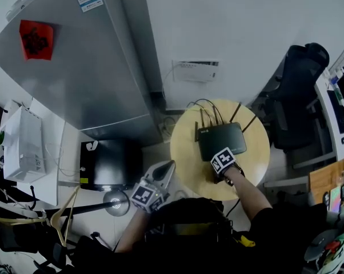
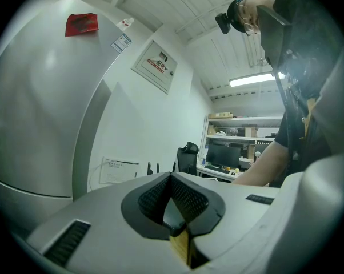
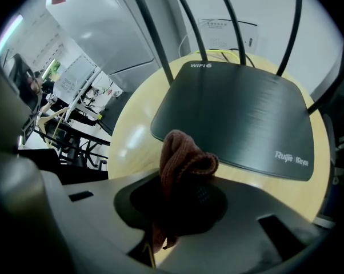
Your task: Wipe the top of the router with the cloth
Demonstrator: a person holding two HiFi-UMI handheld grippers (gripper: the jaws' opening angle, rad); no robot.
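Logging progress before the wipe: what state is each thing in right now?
router: flat on round table, antennas raised.
right tongs: shut on cloth, by router's near edge.
cloth: bunched, clamped.
left tongs: shut, empty, away from round table.

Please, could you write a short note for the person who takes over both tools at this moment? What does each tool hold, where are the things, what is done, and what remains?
Right tool: shut on the cloth, low, just in front of the router's near edge.
Left tool: shut, empty, held to the left of the table.
Router: lies flat on the round table, with its antennas up at the far side.
Done: the cloth is gripped and at the router.
Left: set the cloth on the top and wipe across it. I cannot tell if any wiping has happened.
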